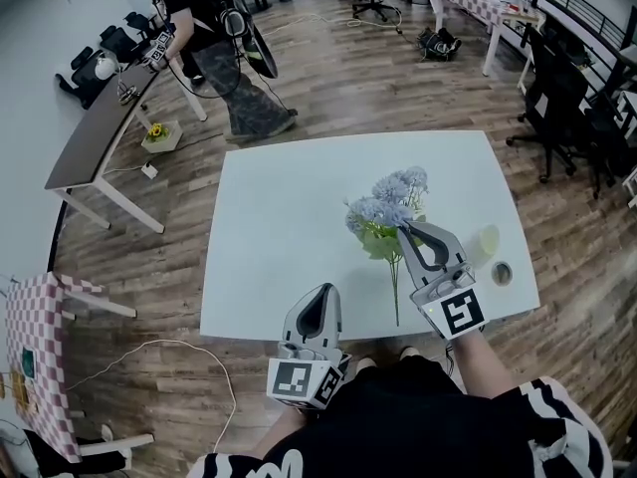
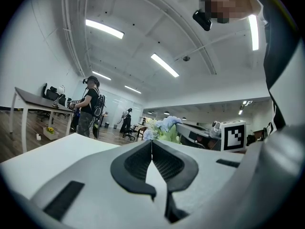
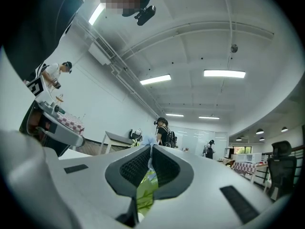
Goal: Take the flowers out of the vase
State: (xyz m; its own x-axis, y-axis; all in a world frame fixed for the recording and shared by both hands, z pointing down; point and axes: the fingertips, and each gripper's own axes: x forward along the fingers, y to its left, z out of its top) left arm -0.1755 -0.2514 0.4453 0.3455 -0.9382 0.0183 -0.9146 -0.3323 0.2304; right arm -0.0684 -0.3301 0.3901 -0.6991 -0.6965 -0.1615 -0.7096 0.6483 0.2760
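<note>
Wood-plank floor (image 1: pixel 328 78) of an open office surrounds a white bench (image 1: pixel 279 217) at centre; a second person (image 1: pixel 214 38) stands at the far left beside a dark desk (image 1: pixel 95 132), black chairs (image 1: pixel 552 98) sit at the far right, and a checkered table (image 1: pixel 40 342) stands at the near left. Right tongs (image 1: pixel 403 229) are pressed together and pinching the flowers (image 1: pixel 390 199), a bunch of pale blue blooms with green leaves. In the right gripper view I see green leaf and a bit of blue petal caught between the pads of the right tongs (image 3: pixel 151 147), so the flowers (image 3: pixel 147 182) are gripped just below the heads. From the head view the thin stem runs back toward the near edge of the bench; I cannot tell whether it touches the surface. The vase (image 1: pixel 485 244), pale and translucent, sits just right of the right tongs on the bench, apart from the bunch, with a small round object (image 1: pixel 502 273) near it toward the near edge. Left tongs (image 1: pixel 323 289) sit at the near edge of the bench, left of the bunch, pressed together with nothing between them. The left gripper view confirms the pads of the left tongs (image 2: pixel 151 142) meet at the tip, with the flowers (image 2: pixel 164 126) visible beyond them.
</note>
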